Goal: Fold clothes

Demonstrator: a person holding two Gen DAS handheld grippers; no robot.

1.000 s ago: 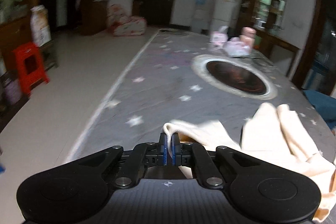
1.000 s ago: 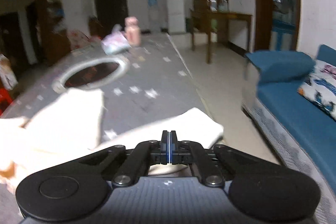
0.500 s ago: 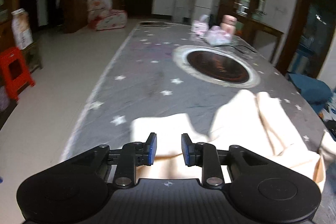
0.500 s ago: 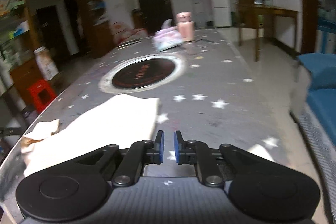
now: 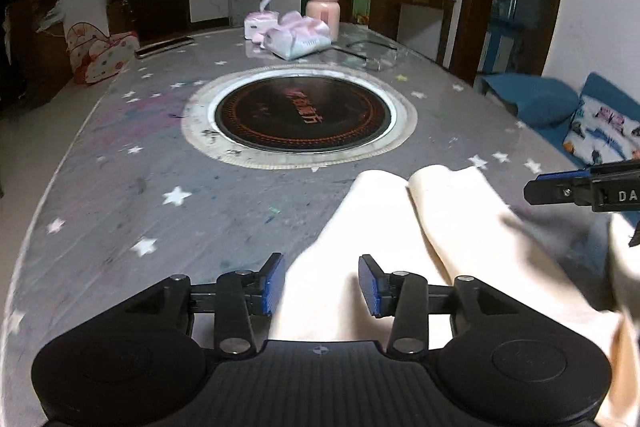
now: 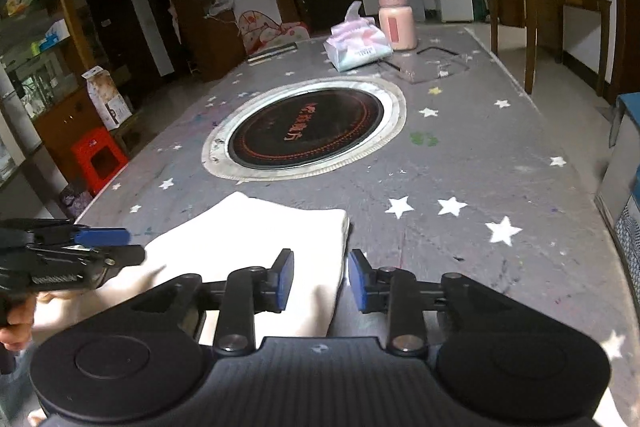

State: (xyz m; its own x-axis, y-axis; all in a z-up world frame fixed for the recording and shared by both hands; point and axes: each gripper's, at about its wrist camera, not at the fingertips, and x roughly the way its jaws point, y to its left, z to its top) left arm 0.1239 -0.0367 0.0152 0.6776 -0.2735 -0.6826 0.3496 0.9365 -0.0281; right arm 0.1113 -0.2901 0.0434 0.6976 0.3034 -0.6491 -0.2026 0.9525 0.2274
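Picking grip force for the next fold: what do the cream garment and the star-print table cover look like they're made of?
Cream garment: looks like soft matte woven or knit cloth, perhaps cotton; it folds in rounded edges with no shine, though the weave is too fine to tell. Star-print table cover: probably smooth vinyl or oilcloth; it lies flat, shows a faint sheen, and carries scuffs and ink marks on its surface.

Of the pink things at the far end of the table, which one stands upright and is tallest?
The pink jar with the round lid. The tissue packs beside it lie low and soft on the table.
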